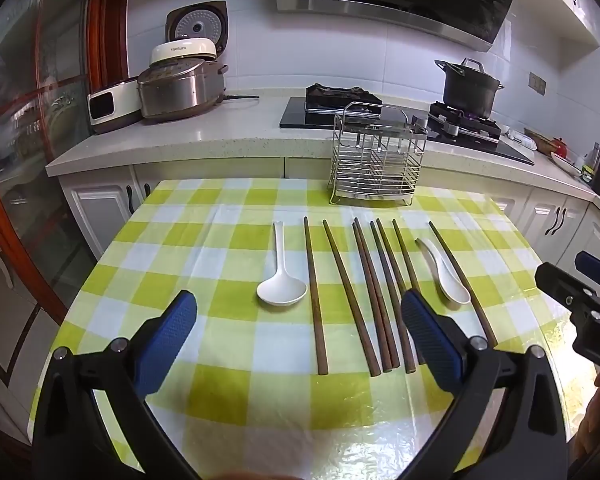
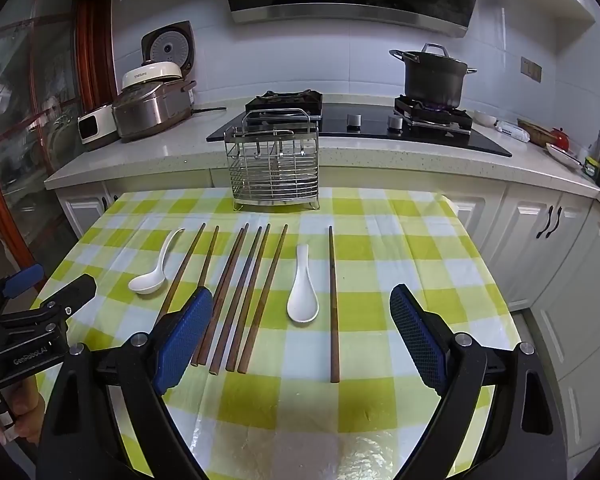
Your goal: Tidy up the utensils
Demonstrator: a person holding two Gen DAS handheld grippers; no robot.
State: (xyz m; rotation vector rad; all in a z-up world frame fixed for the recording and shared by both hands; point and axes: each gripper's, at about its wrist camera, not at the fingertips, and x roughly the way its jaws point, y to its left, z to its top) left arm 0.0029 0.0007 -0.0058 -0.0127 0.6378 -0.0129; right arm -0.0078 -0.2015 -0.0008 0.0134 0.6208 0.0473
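Note:
Several brown wooden chopsticks lie side by side on the green-checked tablecloth. A large white spoon lies at their left. A smaller white spoon lies between the last two chopsticks at the right. A wire utensil rack stands empty at the table's far edge. My left gripper is open and empty, near the large spoon. My right gripper is open and empty, around the smaller spoon's bowl end.
Behind the table runs a kitchen counter with a rice cooker, a gas hob and a black pot over a lit burner. White cabinets stand at the right.

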